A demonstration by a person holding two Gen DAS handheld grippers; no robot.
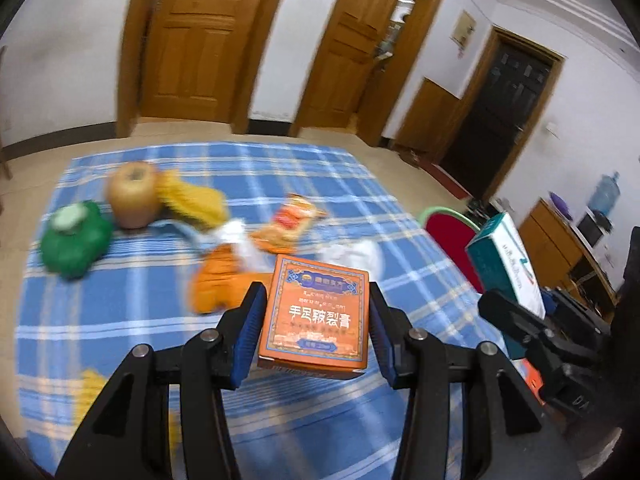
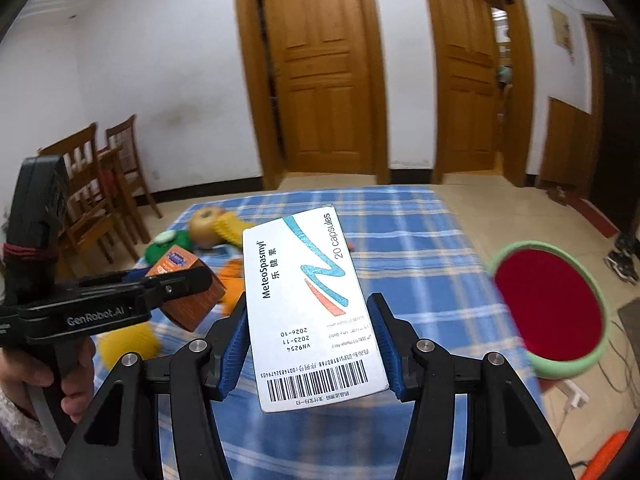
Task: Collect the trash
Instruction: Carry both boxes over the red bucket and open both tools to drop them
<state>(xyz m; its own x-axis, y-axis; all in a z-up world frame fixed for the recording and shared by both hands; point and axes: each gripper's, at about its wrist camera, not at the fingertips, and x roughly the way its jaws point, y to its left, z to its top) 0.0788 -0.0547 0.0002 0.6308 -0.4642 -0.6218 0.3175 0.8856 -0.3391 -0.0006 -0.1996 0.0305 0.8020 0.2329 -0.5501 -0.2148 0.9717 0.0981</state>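
My left gripper is shut on an orange ointment box and holds it above the blue checked cloth. My right gripper is shut on a white MeteoSpasmyl capsule box, also held above the cloth. The right gripper and its white box show at the right in the left wrist view. The left gripper and its orange box show at the left in the right wrist view. An orange snack wrapper and crumpled white paper lie on the cloth.
A round bin with a green rim and red inside stands off the table's right edge. A green toy, a brown apple-like fruit, yellow and orange toys lie at the left. Wooden chairs stand far left.
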